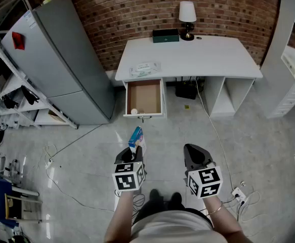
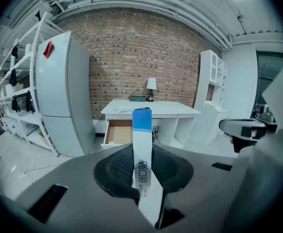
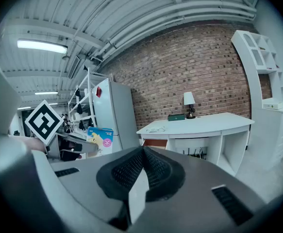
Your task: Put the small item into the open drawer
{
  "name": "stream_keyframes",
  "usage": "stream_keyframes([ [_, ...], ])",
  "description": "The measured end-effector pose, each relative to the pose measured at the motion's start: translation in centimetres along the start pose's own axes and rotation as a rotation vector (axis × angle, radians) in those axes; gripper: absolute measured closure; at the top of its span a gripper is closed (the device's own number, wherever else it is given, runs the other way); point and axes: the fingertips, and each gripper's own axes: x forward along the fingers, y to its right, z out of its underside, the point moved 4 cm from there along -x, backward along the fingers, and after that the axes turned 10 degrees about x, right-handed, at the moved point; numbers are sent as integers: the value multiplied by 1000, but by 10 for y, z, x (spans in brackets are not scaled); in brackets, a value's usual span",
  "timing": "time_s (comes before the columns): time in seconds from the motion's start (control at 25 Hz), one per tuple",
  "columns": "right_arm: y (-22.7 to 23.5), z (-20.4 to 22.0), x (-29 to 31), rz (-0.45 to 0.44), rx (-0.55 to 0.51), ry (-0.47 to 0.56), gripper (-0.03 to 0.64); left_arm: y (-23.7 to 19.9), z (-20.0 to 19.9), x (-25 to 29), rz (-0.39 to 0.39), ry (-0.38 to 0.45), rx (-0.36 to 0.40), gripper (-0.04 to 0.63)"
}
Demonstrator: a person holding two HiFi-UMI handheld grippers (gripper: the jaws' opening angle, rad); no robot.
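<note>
A small flat packet [image 1: 136, 135], blue at the top and white below, stands upright between the pads of my left gripper [image 1: 135, 150], which is shut on it. In the left gripper view the packet [image 2: 142, 144] rises from the closed pads of the left gripper [image 2: 142, 173]. The open drawer [image 1: 144, 96] hangs out of the white desk [image 1: 187, 57] well ahead of me, seen small as the drawer [image 2: 118, 132] in the left gripper view. A small round thing [image 1: 134, 111] lies in its front corner. My right gripper [image 1: 194, 155] is beside the left one, shut with nothing between its pads [image 3: 153, 171].
A grey fridge [image 1: 61, 59] stands left of the desk, with wire shelves [image 1: 5, 95] beyond it. On the desk are a lamp [image 1: 187, 14], a dark box [image 1: 166, 35] and a flat packet [image 1: 144, 69]. Cables [image 1: 213, 130] trail over the floor. White shelving [image 1: 294, 59] is at the right.
</note>
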Motion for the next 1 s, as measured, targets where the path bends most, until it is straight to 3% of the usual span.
stream_keyframes([
  [0.48,12,-12,-25,-37,8,60,611,20,-17,-21,-6,52,-1,503],
  [0.68,12,-20,-30,-39,10,74,609,19,-25,-30,-45,80,24,503],
  [1.0,26,-29,-6,-39,20,95,600,3,-35,-3,-55,77,20,503],
])
